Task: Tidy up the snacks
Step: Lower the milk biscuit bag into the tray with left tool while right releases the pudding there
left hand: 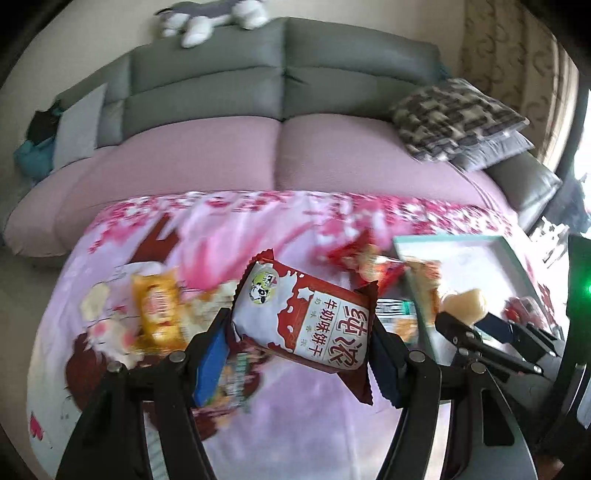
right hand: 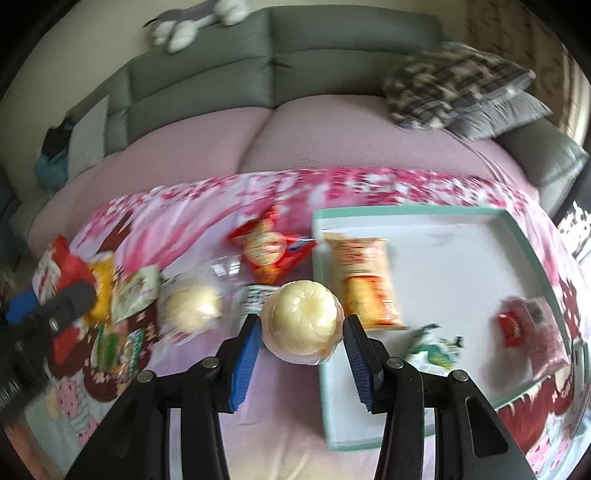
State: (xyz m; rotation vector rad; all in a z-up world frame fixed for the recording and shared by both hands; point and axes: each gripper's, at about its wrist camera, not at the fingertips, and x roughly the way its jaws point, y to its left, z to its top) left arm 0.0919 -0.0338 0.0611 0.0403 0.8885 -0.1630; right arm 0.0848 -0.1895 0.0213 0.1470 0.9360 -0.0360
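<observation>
My left gripper [left hand: 299, 325] is shut on a red and white biscuit packet [left hand: 306, 314], held above the pink flowered cloth [left hand: 277, 236]. My right gripper [right hand: 301, 325] is shut on a pale yellow jelly cup [right hand: 302, 320], just left of the white tray [right hand: 461, 266] with a teal rim. In the left wrist view the right gripper [left hand: 476, 317] and its jelly cup [left hand: 463, 301] show at the right, over the tray [left hand: 469, 254]. In the tray lie an orange snack bag [right hand: 364, 280], a green wrapper [right hand: 436, 349] and a red packet [right hand: 513, 325].
On the cloth lie a second jelly cup [right hand: 192, 306], a red snack bag [right hand: 267, 247], a yellow bag [left hand: 159, 306] and several small packets at the left [right hand: 129, 291]. Behind stands a grey sofa [left hand: 284, 85] with pink cover, a patterned cushion [left hand: 454, 118] and a plush toy [left hand: 214, 18].
</observation>
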